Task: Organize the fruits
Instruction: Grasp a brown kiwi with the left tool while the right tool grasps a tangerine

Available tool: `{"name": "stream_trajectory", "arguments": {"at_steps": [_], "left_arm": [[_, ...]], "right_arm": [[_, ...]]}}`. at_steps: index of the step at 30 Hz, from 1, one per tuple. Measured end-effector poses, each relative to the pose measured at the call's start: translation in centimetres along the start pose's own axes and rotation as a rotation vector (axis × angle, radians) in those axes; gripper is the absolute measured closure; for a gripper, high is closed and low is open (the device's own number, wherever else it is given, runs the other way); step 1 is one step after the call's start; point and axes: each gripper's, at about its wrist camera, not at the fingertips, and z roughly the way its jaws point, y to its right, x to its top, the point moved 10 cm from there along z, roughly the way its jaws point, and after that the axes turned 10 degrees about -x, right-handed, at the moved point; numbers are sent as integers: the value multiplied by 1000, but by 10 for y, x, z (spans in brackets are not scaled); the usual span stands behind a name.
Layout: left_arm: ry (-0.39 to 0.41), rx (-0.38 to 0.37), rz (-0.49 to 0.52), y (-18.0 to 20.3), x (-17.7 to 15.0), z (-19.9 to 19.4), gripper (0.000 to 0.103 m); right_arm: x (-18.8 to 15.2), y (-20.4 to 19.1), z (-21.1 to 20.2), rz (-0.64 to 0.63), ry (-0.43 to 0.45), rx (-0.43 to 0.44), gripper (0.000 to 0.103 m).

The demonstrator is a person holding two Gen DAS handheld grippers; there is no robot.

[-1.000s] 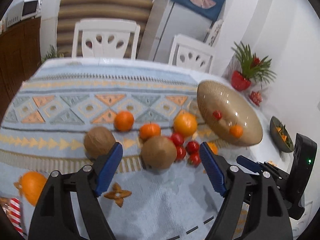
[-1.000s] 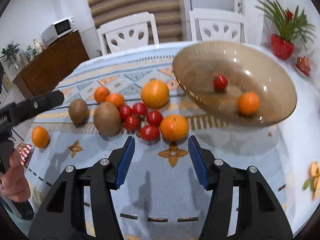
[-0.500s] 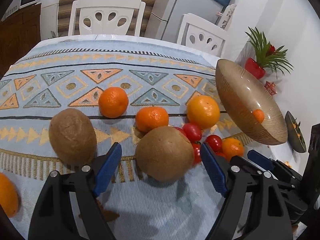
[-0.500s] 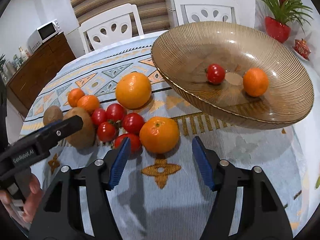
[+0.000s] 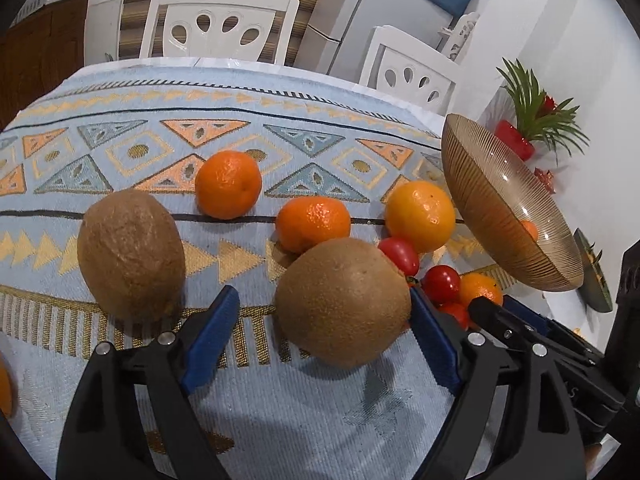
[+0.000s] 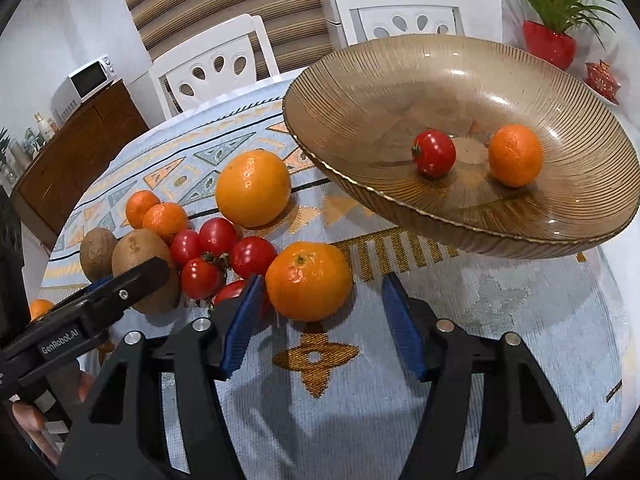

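A brown kiwi point(image 5: 340, 300) lies on the patterned cloth between the fingers of my left gripper point(image 5: 322, 292), whose jaws are opening; the left pad stands clear of it. A second kiwi point(image 5: 130, 256) lies to the left. My right gripper point(image 6: 323, 280) straddles a mandarin point(image 6: 308, 280); its jaws are closing, with a gap at the right pad. Behind it sits the amber glass bowl point(image 6: 400, 80), holding a tomato point(image 6: 434, 153) and a mandarin point(image 6: 515, 155).
A large orange point(image 6: 253, 188), two small mandarins point(image 6: 164, 220) and several cherry tomatoes point(image 6: 218, 236) cluster left of the bowl. Another orange point(image 5: 4, 388) lies at the far left. White chairs point(image 5: 218, 24) stand behind the table, and a red potted plant point(image 6: 550, 40) beside the bowl.
Both grippers have come down and closer to the fruit. The kiwi now sits between the left fingers and the mandarin between the right fingers.
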Motion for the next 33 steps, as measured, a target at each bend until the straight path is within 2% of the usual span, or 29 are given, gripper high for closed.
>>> {"name": "stream_trajectory", "arguments": {"at_steps": [7, 9, 12, 14, 33], "left_arm": [[7, 29, 21, 4, -1, 0, 22], [5, 28, 30, 7, -1, 1, 27], [-1, 25, 47, 11, -3, 2, 34], [-1, 14, 65, 15, -3, 2, 41], [11, 15, 75, 18, -3, -2, 42]], "right_arm": [[-1, -3, 5, -19, -16, -19, 41], [-2, -4, 6, -32, -20, -30, 44], [-3, -9, 5, -56, -14, -27, 56], [-3, -10, 5, -68, -8, -42, 56], [-4, -8, 4, -55, -5, -43, 57]]}}
